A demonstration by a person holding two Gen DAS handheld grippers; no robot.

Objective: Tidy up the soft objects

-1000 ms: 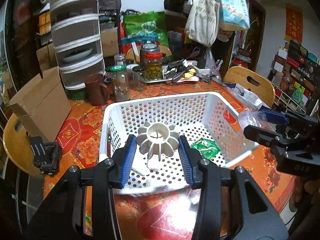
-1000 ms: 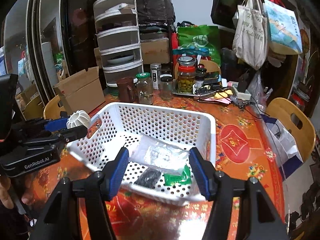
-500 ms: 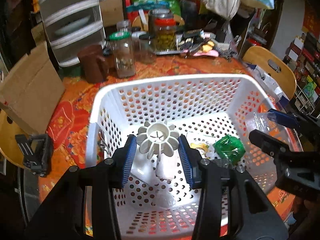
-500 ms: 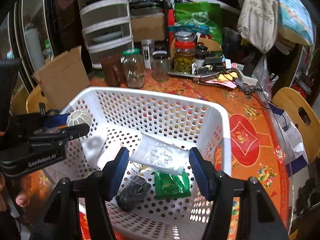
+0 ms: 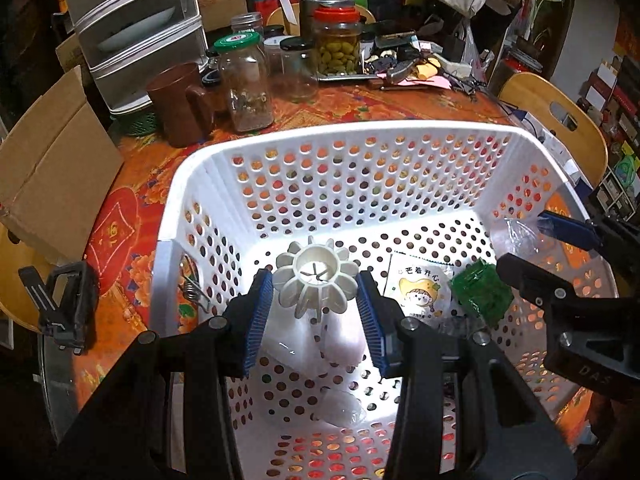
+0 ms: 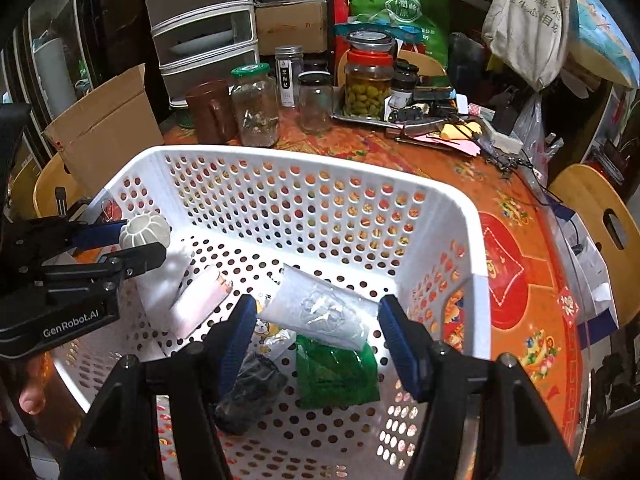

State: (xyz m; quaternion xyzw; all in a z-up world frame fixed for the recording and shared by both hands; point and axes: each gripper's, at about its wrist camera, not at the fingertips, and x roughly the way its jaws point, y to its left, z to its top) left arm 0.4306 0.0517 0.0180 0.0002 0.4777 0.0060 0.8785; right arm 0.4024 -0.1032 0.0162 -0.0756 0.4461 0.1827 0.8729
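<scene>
My left gripper (image 5: pixel 316 304) is shut on a white ribbed, flower-shaped piece (image 5: pixel 316 282) and holds it above the floor of the white perforated basket (image 5: pixel 360 140). It also shows in the right wrist view (image 6: pixel 145 231). My right gripper (image 6: pixel 318 326) is shut on a clear plastic bag (image 6: pixel 320 312) and holds it over the basket (image 6: pixel 320 172). On the basket floor lie a green packet (image 6: pixel 336 372), a black bundle (image 6: pixel 250 392), a cartoon sachet (image 5: pixel 418 290) and a white roll (image 6: pixel 198 304).
Glass jars (image 5: pixel 248 80), a brown cup (image 5: pixel 180 104) and a stack of grey drawers (image 5: pixel 132 28) stand behind the basket. A cardboard box (image 5: pixel 48 176) sits at left. A wooden chair (image 5: pixel 556 116) stands at right. The table has a red patterned cloth (image 6: pixel 512 264).
Both grippers have moved forward and down over the basket with their loads still held; the basket now fills both views.
</scene>
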